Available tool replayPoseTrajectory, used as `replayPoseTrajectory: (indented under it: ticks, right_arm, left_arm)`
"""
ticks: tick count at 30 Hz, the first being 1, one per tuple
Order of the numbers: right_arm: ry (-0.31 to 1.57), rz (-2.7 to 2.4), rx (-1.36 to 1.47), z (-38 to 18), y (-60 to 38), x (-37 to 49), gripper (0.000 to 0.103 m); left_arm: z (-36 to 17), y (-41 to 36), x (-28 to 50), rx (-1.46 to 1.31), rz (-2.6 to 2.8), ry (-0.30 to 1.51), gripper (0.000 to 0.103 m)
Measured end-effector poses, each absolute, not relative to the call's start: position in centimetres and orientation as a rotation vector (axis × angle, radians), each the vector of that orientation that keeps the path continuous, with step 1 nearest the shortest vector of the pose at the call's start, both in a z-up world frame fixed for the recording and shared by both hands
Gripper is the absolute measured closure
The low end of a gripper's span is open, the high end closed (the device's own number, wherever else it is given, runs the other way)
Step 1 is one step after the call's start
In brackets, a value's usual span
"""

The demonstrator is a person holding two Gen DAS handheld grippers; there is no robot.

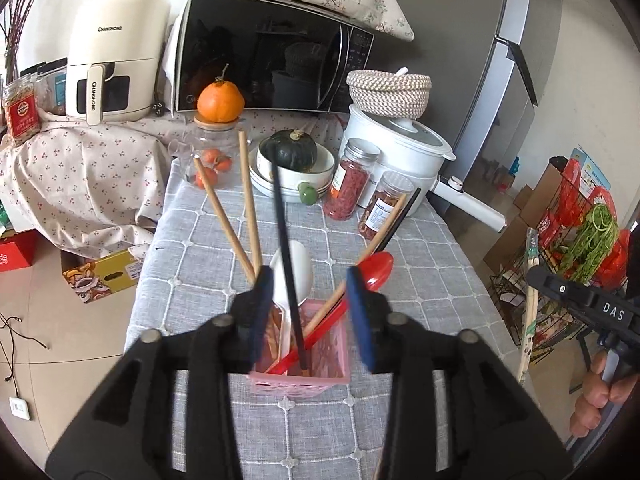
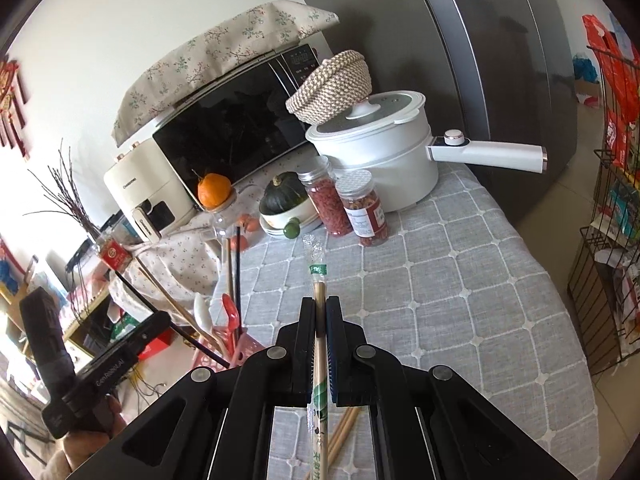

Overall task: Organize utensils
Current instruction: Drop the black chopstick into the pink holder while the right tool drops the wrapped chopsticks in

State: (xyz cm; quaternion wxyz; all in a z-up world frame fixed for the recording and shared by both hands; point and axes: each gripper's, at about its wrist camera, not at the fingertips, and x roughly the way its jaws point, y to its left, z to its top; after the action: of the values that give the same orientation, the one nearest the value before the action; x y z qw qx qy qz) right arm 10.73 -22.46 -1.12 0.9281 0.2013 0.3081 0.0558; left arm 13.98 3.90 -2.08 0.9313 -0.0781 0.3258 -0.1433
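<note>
A pink slotted utensil holder [image 1: 320,368] stands on the grey checked tablecloth [image 1: 420,260]. It holds wooden chopsticks [image 1: 248,200], a black chopstick [image 1: 284,236], a white spoon [image 1: 294,268] and a red spoon [image 1: 376,266]. My left gripper [image 1: 310,284] is open just above the holder, with the black chopstick standing between its fingers. My right gripper [image 2: 320,308] is shut on a pair of wrapped disposable chopsticks [image 2: 318,276], held above the table. The holder also shows at the lower left of the right wrist view [image 2: 248,350]. More wooden chopsticks [image 2: 344,432] lie on the cloth under the right gripper.
At the back stand a glass jar [image 1: 212,160] topped with an orange, a bowl [image 1: 308,172] holding a dark squash, two jars of dried goods [image 1: 352,180], a white electric pot [image 1: 400,152], a microwave [image 1: 272,52] and an air fryer [image 1: 116,60]. A wire rack [image 1: 580,240] stands right of the table.
</note>
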Motion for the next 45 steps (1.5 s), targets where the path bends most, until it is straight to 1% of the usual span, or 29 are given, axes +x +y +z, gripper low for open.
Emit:
replayPoseTrajectory:
  ticks: [4,5,6,9,20,29,36,37,40,42,44,45]
  right_arm:
    - [0.547,0.143,0.417,-0.1,-20.4,11.0,0.098]
    - [0.526,0.150,0.418,0.1,-19.9,11.1,0.098]
    - [0.503,0.158,0.423,0.4,-19.3,11.2,0.098]
    - [0.457,0.168,0.443,0.9,-17.3,12.0,0.098]
    - [0.295,0.046,0.407,1.3,-11.2,15.9,0.098]
    - [0.200,-0.092,0.315,-0.2,-8.8,17.3,0.098]
    - [0.257,-0.028,0.346,-1.6,-8.9,16.8,0.096]
    - [0.270,-0.012,0.354,-1.7,-9.1,16.6,0.094]
    - [0.301,0.019,0.397,-1.3,-10.2,15.9,0.086]
    - [0.321,0.032,0.416,-0.7,-11.1,15.4,0.078]
    - [0.349,0.032,0.416,-0.3,-12.0,14.9,0.066]
    - [0.365,0.029,0.411,-0.1,-12.5,14.7,0.064]
  left_arm:
    - [-0.9,4.8,12.9,-0.138,-0.268,0.645,0.036]
    - [-0.7,5.2,12.6,-0.129,-0.251,0.651,0.030]
    - [-0.6,5.6,12.3,-0.122,-0.232,0.664,0.026]
    - [-0.9,7.1,11.7,-0.119,-0.200,0.708,0.024]
    - [-3.6,10.7,12.0,-0.129,-0.151,0.858,0.024]
    - [-4.4,11.1,12.5,-0.160,-0.151,0.898,0.024]
    - [-4.4,10.9,12.5,-0.155,-0.152,0.902,0.024]
    - [-4.5,10.8,12.5,-0.160,-0.157,0.906,0.024]
    - [-4.5,10.3,12.4,-0.163,-0.174,0.914,0.024]
    - [-4.6,9.9,12.2,-0.148,-0.180,0.916,0.024]
    - [-4.6,9.5,12.0,-0.136,-0.185,0.918,0.024]
    - [-4.7,9.4,12.0,-0.135,-0.189,0.922,0.023]
